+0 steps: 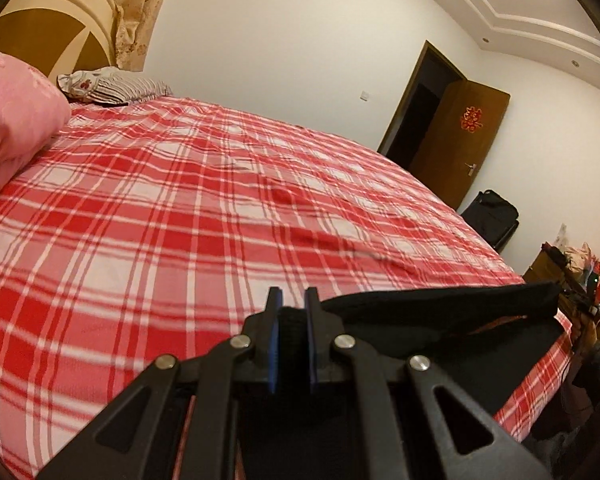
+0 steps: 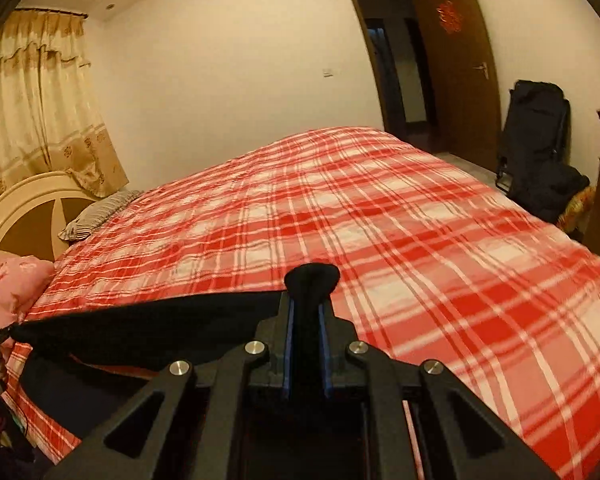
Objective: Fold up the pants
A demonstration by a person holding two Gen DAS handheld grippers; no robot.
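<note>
Bedroom, white walls, brown door [image 1: 460, 136] ajar; bed [image 1: 188, 216] under a red-and-white plaid sheet, pink pillow [image 1: 12, 120] and striped pillow [image 1: 112, 86] at the headboard end. Pants [image 1: 440, 304]: black, matte, thick-looking cloth, held off the bed at its near edge, one edge stretched as a taut band between the two tools, the rest hanging below out of sight. Left tool [image 1: 294, 312] clenched on a bunch of the black cloth between its blue pads; band runs off to its right. Right tool [image 2: 310, 316] likewise clenched on the pants, a rounded tuft [image 2: 311, 276] poking out past the tips; band runs off to its left. Step, as judged: carrying the pants out over the bed to lay them flat before the first fold. Next move calls for both tools travelling together, keeping the edge taut and level, lowering until the cloth lands unwrinkled, then releasing. Risk: slack letting the cloth bunch.
</note>
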